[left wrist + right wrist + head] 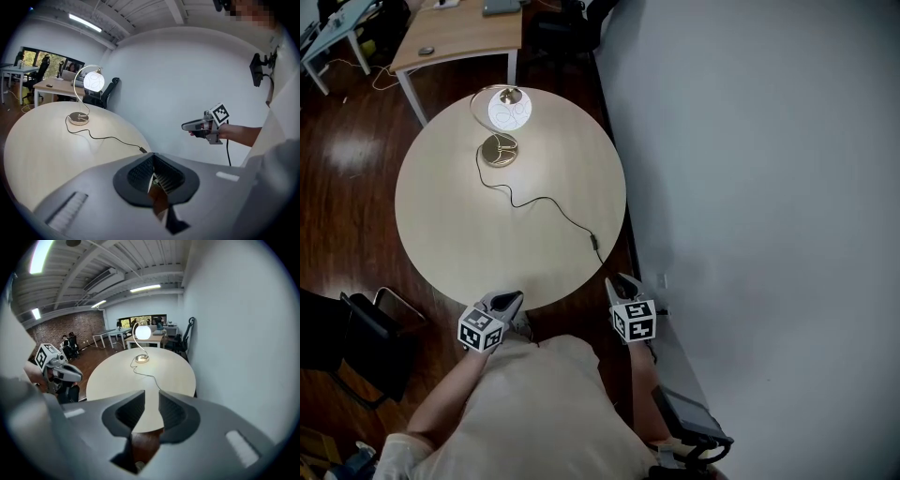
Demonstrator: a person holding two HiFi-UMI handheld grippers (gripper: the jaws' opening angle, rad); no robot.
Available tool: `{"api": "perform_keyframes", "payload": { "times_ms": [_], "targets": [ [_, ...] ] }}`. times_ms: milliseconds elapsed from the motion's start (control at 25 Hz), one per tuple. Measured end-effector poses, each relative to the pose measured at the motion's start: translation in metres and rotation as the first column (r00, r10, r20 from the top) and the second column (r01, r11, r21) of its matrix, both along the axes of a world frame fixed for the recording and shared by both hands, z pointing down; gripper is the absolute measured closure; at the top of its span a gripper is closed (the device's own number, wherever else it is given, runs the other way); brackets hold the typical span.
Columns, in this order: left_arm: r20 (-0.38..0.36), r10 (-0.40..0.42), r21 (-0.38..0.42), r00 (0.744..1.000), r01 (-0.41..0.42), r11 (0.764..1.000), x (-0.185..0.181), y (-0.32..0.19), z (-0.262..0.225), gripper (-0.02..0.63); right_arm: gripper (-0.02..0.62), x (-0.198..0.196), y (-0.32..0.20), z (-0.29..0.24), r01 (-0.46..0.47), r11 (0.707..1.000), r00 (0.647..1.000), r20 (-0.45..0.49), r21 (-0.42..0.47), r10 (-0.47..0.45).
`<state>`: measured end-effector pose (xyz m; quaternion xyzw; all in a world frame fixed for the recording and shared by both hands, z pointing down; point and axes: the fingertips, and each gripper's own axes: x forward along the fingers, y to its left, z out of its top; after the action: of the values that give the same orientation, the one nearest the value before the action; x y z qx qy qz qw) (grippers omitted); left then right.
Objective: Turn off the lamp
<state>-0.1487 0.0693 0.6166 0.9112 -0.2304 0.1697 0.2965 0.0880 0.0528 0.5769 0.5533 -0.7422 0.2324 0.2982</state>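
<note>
The lamp (508, 111) stands lit at the far side of the round table (450, 234), its white globe glowing above a brass base (499, 150). A black cord runs from the base to an inline switch (594, 241) near the table's right front edge. Both grippers hover at the near edge, apart from the lamp. My left gripper (511, 300) has its jaws closed together with nothing between them (152, 157). My right gripper (619, 283) stands open and empty (151, 397), right of the switch. The lamp (143, 332) shows far ahead in the right gripper view.
A grey wall (750, 141) runs close along the table's right side. A wooden desk (464, 33) stands behind the table. A black chair (356, 342) sits at the near left, on the dark wood floor. A dark object (689, 417) lies at the bottom right.
</note>
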Motion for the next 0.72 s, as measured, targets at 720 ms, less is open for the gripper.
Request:
{"api": "perform_keyframes", "payload": {
  "times_ms": [720],
  "targets": [
    [0.045, 0.040, -0.071, 0.998, -0.037, 0.997, 0.006, -0.017, 0.015, 0.606, 0.509, 0.006, -0.040, 0.051, 0.004, 0.993, 1.000, 0.005, -0.115, -0.003]
  ]
}}
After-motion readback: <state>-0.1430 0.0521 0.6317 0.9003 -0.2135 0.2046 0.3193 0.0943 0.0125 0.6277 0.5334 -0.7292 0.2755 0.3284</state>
